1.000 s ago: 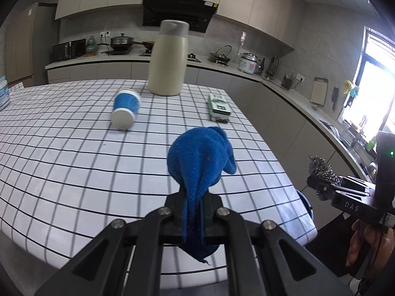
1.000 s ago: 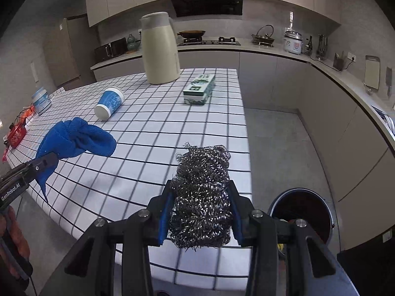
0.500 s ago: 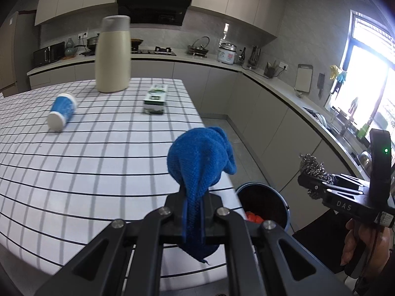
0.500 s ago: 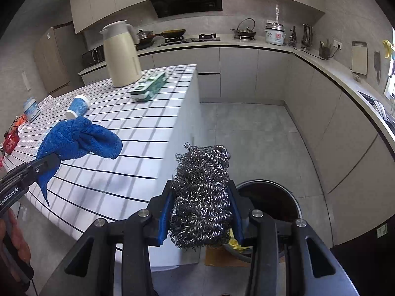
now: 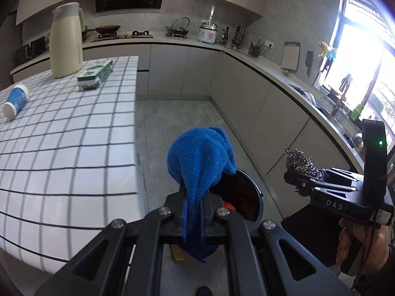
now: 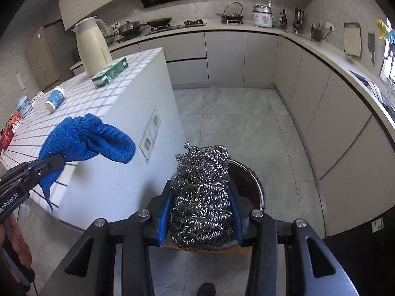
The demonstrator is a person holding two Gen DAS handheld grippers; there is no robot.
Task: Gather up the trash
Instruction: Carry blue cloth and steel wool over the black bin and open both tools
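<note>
Now left jaws pinch the blue cloth [image 5: 200,157]; right jaws clamp the steel scourer [image 6: 201,194] between them.

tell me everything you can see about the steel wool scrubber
The steel wool scrubber is a bundle of tangled, shiny silver wire coils, roughly oblong and standing upright. The right gripper is shut on it, blue pads pressing its two sides, with the top and bottom bulging past the fingers. It hangs in the air beside the tiled counter, and in the right wrist view the dark round trash bin on the floor lies behind and below it. Nothing else touches it.
</note>
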